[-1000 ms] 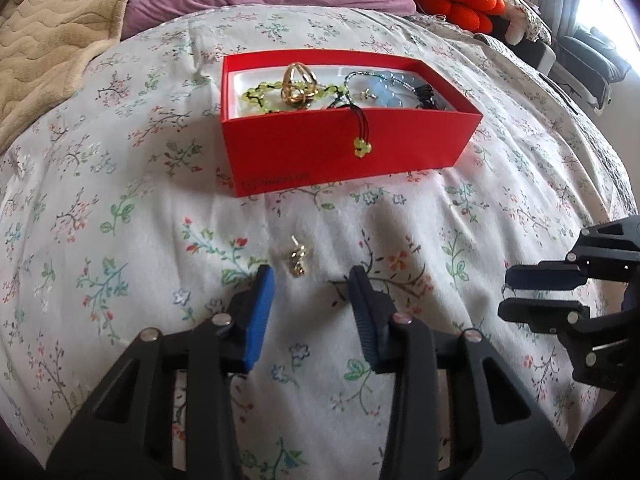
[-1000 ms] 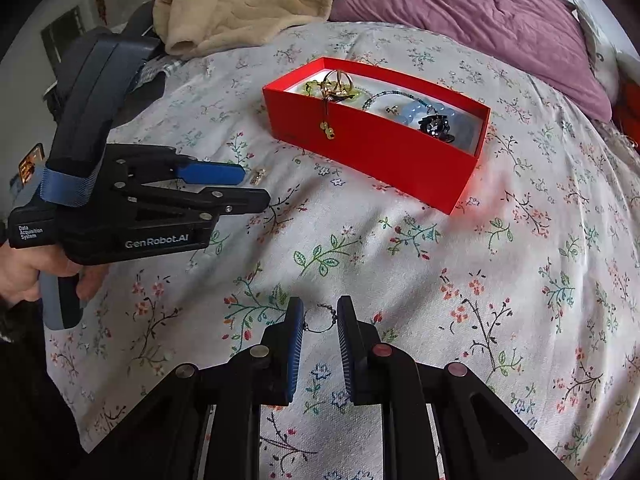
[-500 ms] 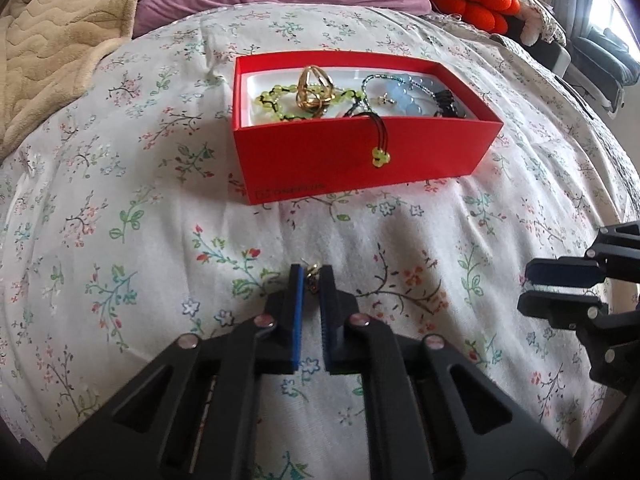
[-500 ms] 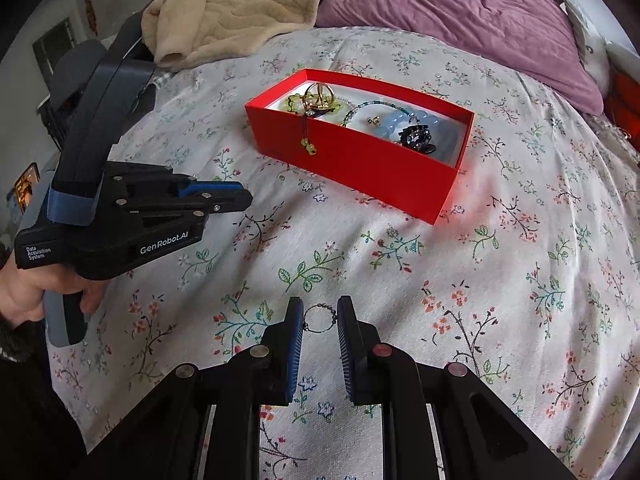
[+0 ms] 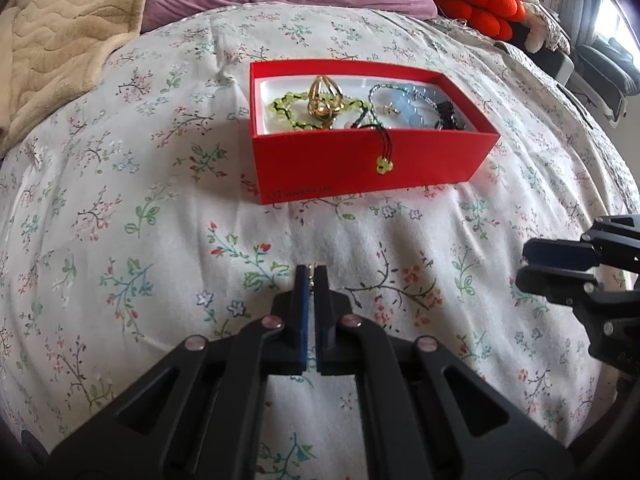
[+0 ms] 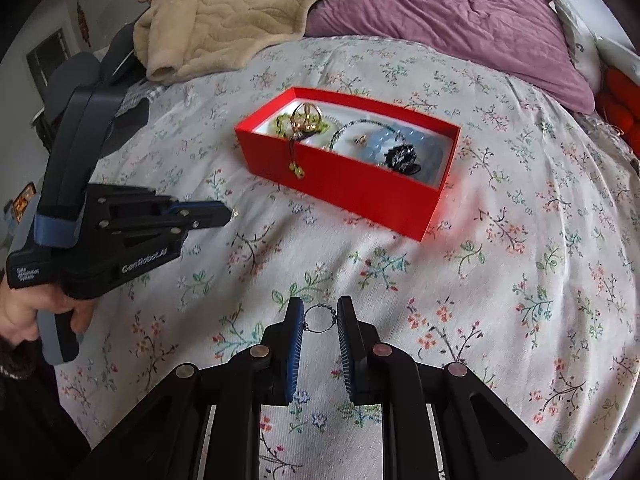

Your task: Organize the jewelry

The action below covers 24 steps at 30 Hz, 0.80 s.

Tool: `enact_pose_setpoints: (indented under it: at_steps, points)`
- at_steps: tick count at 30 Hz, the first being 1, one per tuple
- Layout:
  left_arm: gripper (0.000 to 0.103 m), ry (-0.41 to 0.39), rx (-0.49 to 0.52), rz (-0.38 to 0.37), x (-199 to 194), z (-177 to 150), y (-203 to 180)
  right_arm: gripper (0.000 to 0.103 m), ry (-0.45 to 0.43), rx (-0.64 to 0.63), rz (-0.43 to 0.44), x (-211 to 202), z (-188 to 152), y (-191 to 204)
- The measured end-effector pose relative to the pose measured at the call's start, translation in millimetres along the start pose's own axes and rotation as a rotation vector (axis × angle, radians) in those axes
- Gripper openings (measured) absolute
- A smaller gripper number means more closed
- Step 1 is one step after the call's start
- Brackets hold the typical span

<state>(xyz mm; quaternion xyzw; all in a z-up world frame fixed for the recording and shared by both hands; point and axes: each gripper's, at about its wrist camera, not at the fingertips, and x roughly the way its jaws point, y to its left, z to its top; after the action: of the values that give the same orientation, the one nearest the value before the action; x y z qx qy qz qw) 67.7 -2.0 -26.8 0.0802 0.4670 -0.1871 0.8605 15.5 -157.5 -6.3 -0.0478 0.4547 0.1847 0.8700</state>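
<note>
Left gripper jaws pinched nearly closed on a small gold earring, only its tip visible, low over the floral bedspread. Red box ahead holds a gold ring, green beads, blue beads; one beaded cord hangs over the front wall. Right gripper at right edge, jaws close together.

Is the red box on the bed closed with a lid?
No, the red box has no lid on it, and the green beads inside are visible.
</note>
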Motion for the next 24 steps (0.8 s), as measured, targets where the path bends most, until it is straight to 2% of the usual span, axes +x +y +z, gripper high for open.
enact_pose_setpoints:
  at_steps: [12, 24]
  points:
    - [0.002, -0.048, -0.03, -0.027, -26.5, 15.9, 3.2, 0.017, -0.055, 0.054, 0.005, -8.4, 31.3, -6.4]
    - [0.002, -0.129, -0.093, -0.043, -46.1, 50.0, 13.1, 0.017, -0.111, 0.127, 0.02, -9.7, 71.5, -15.5]
